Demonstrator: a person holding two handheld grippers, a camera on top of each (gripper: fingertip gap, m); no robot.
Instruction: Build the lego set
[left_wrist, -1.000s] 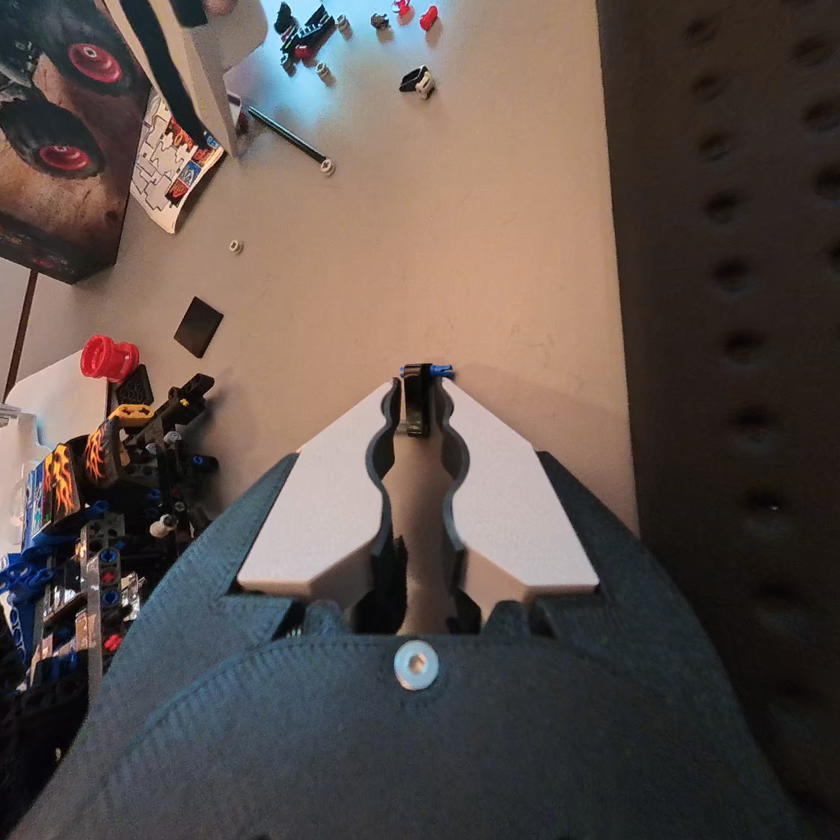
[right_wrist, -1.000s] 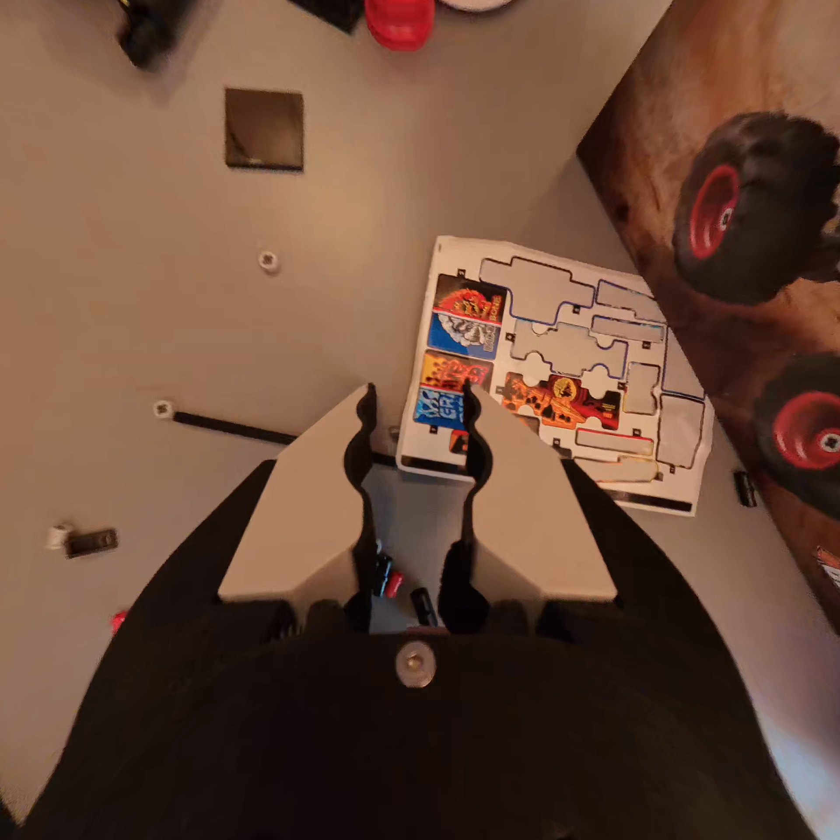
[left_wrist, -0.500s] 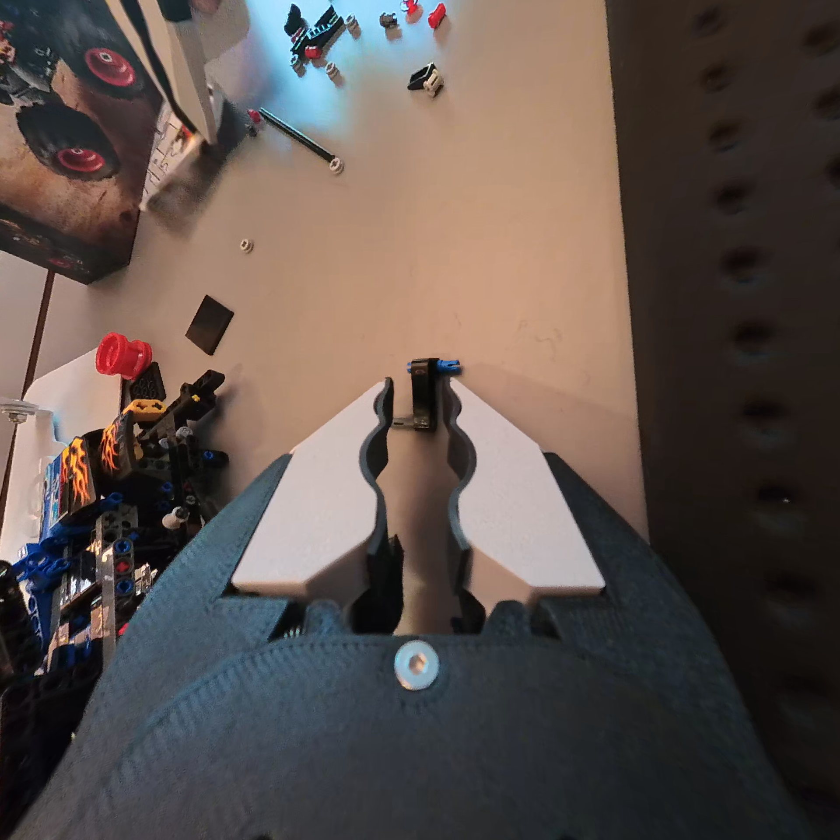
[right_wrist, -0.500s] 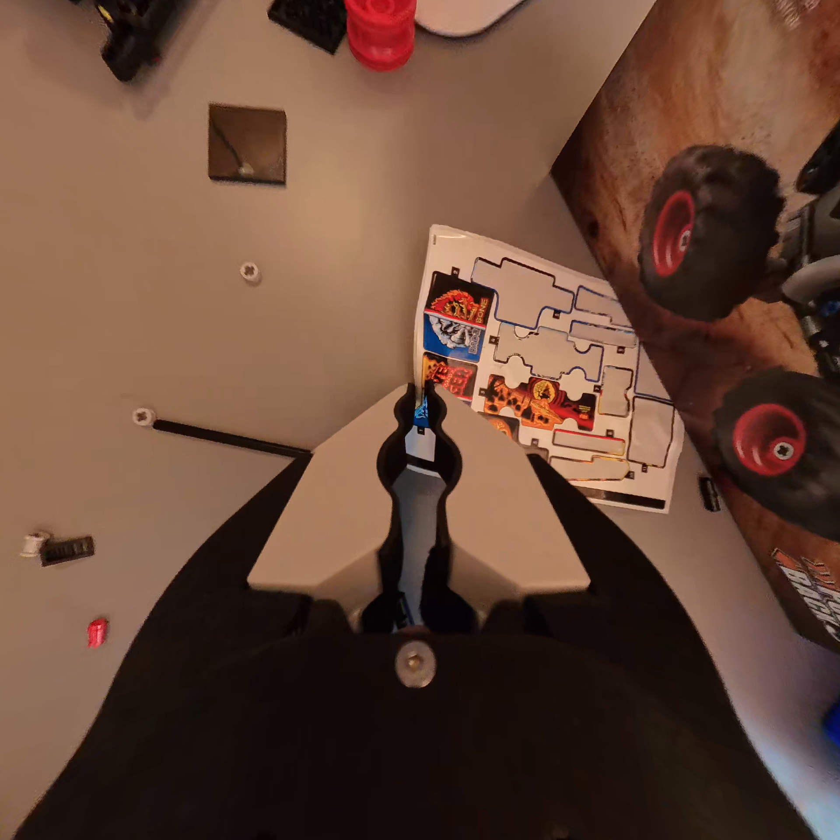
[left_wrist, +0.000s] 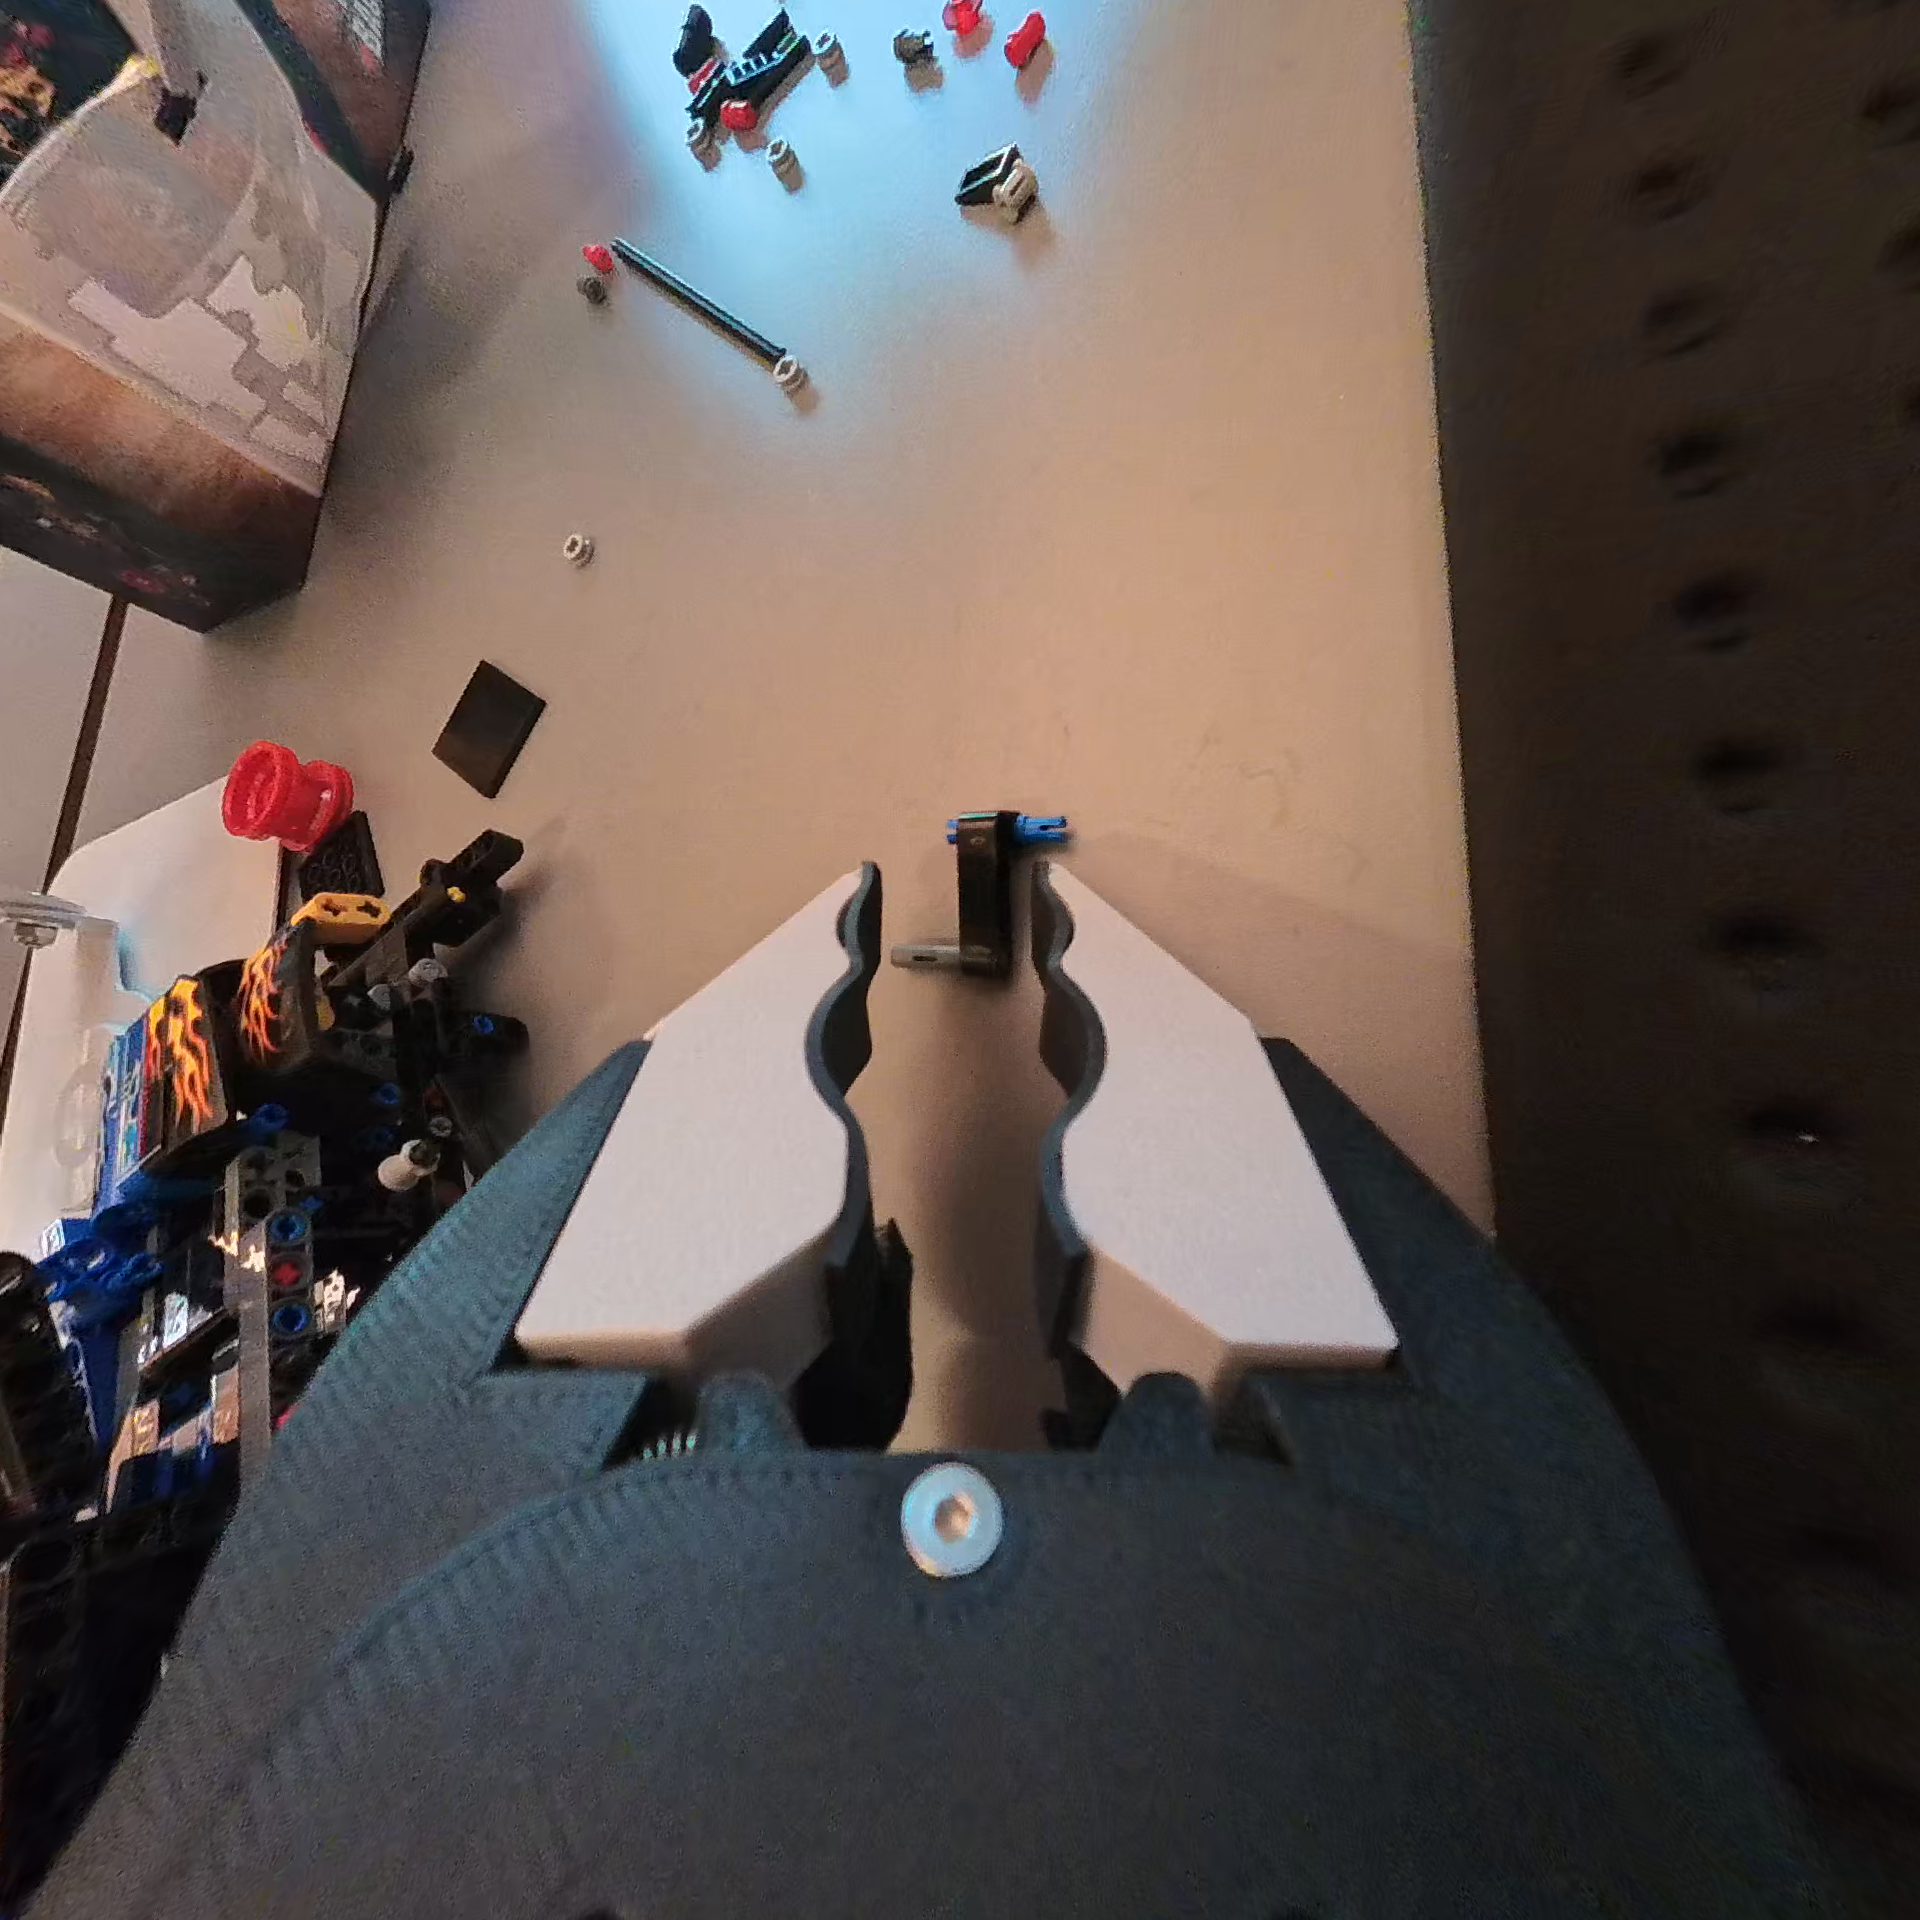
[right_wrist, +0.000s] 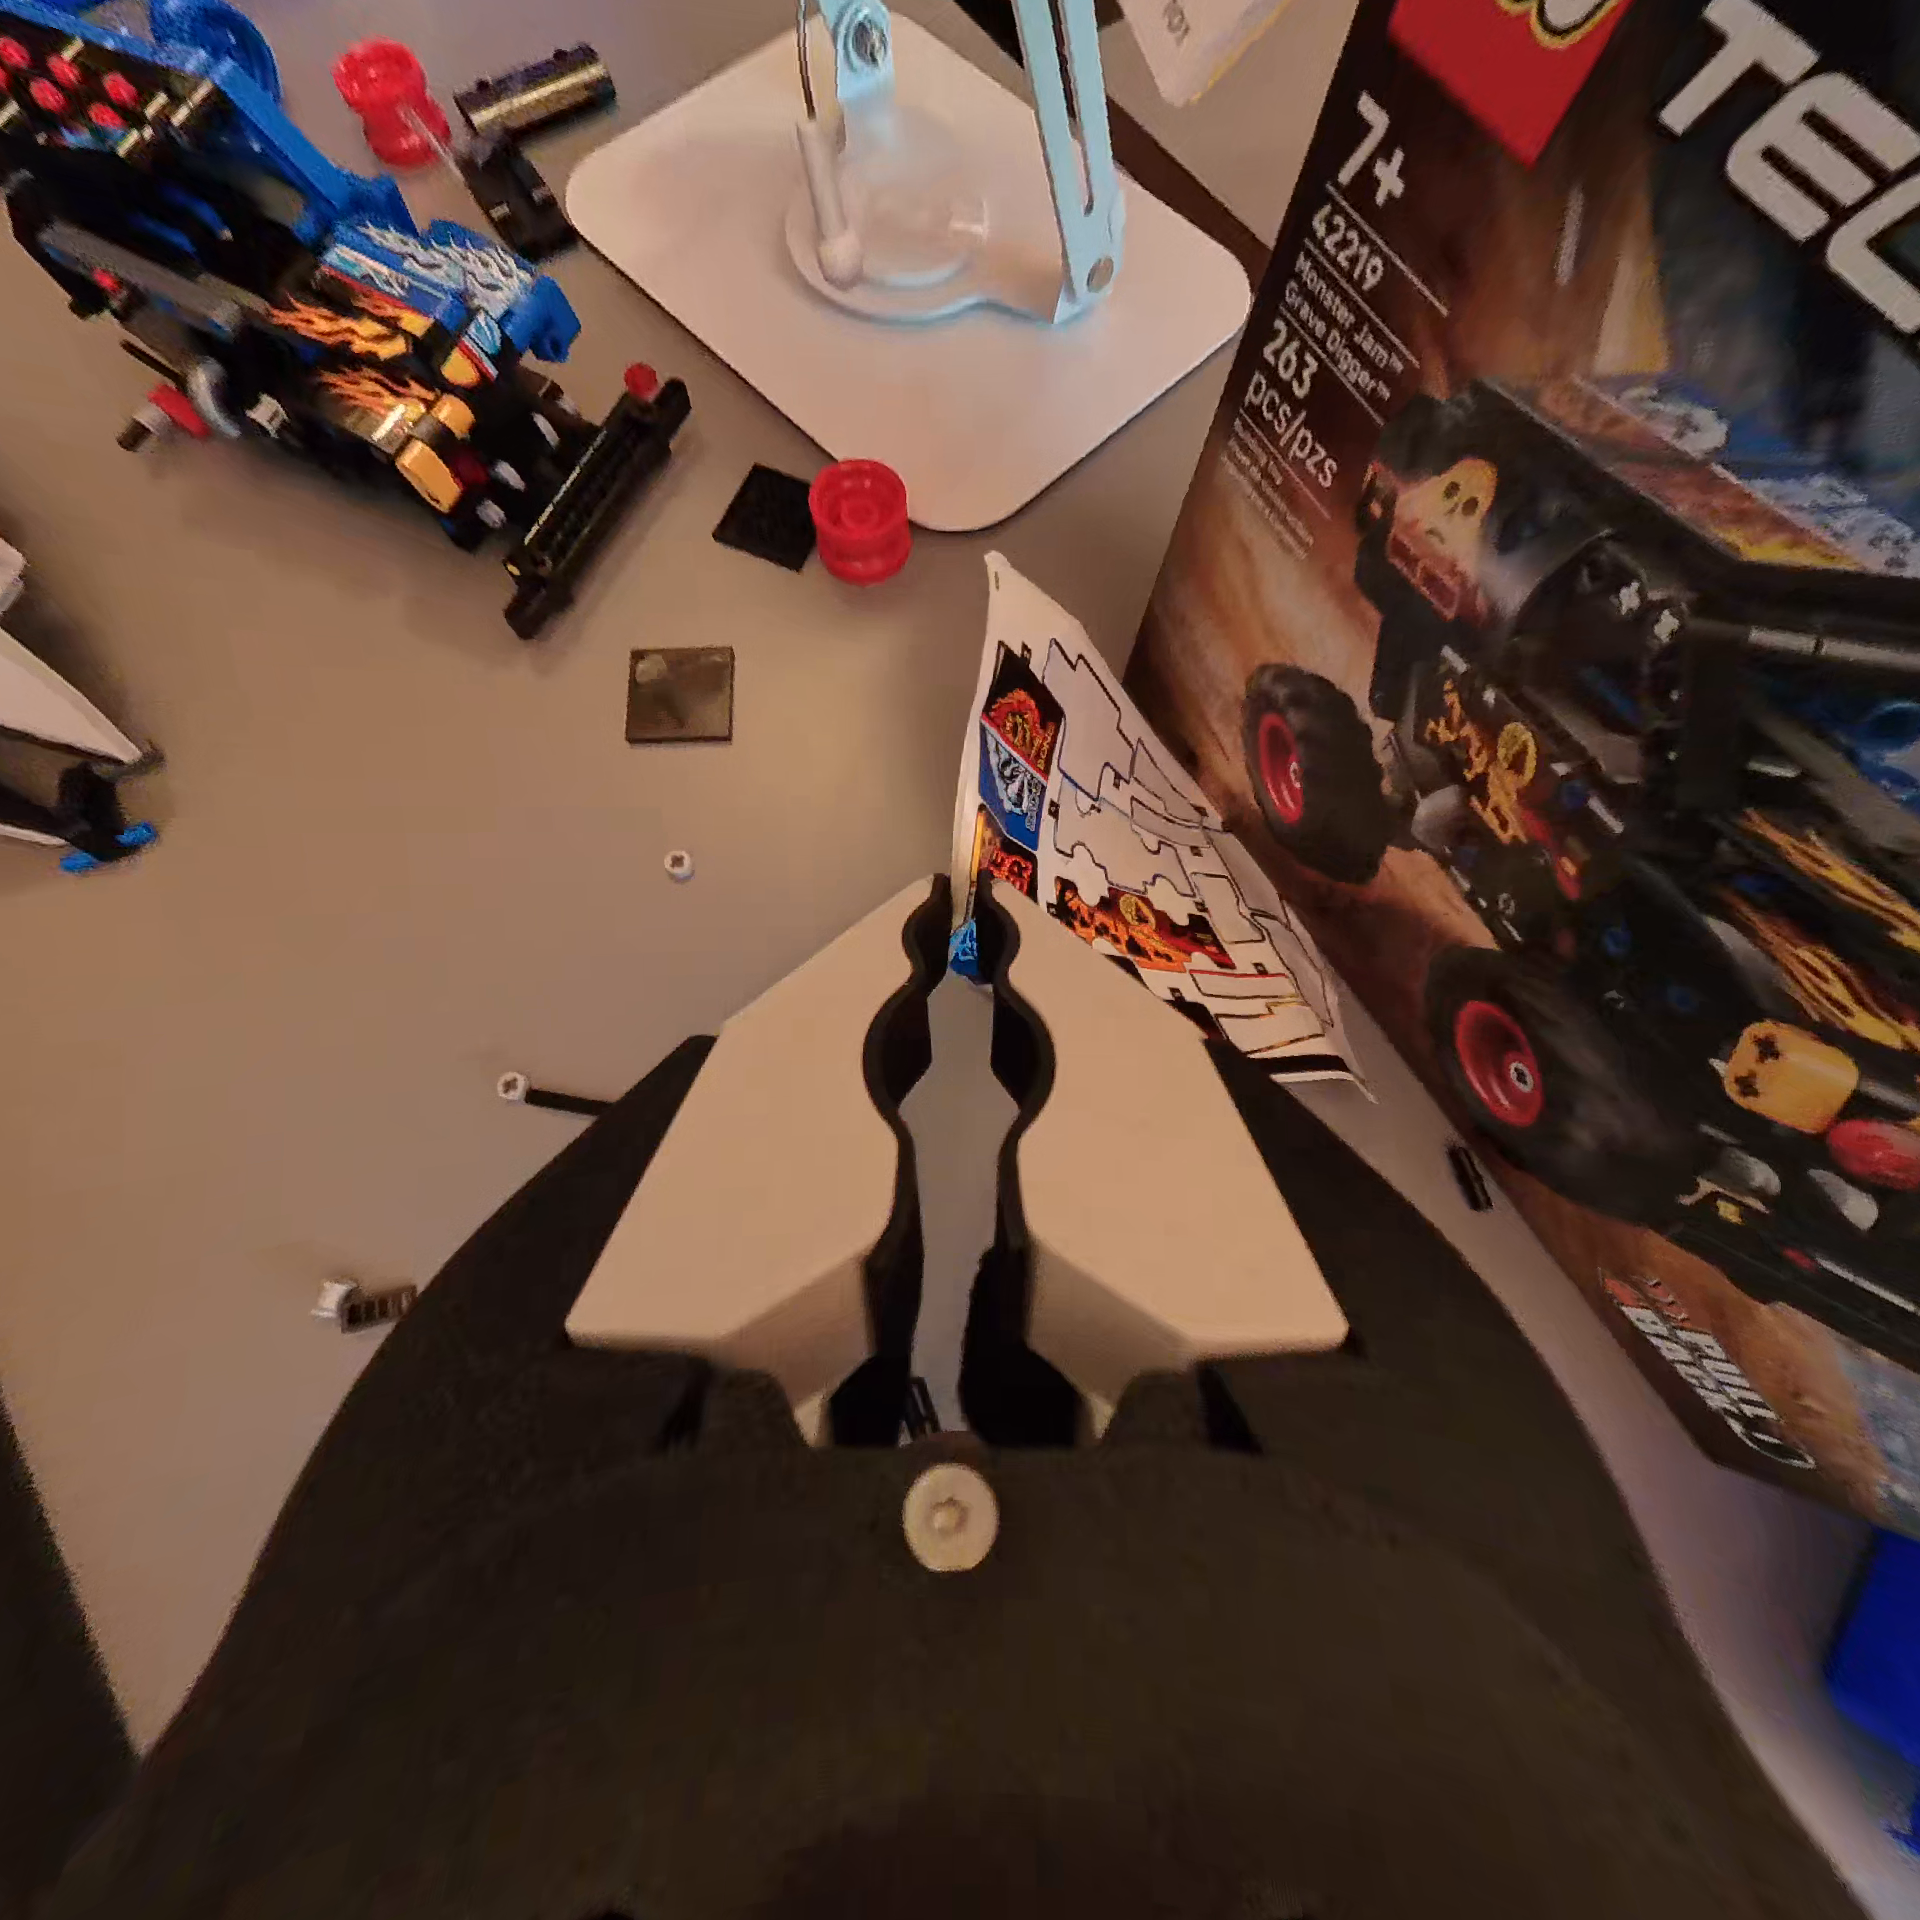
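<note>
Right wrist view first: your right gripper (right_wrist: 961, 914) has its fingers pinched almost together on the near corner of the sticker sheet (right_wrist: 1132, 862), which is lifted off the desk (right_wrist: 343, 935) and curling up toward the set box (right_wrist: 1558, 727). So I'd say the step in hand is stickers, not bricks. Next move probably calls for bringing that sheet somewhere flat and steady so one decal can be peeled, and a thin sheet like that will flop, so go slow.

Left wrist view: your left gripper (left_wrist: 956, 883) is open and holding nothing. A small black beam with a blue pin (left_wrist: 987, 894) sits on the desk right between the fingertips, closer to the right-hand finger; can't tell if it's touching. You could close on it from there, but the pin sticking out the side means you'd want to square up first.

Further out, the half-built truck (right_wrist: 312, 312) lies at the far left, well apart from the sheet, with a red wheel hub (right_wrist: 860, 520) and a black square tile (right_wrist: 681, 694) between them.
</note>
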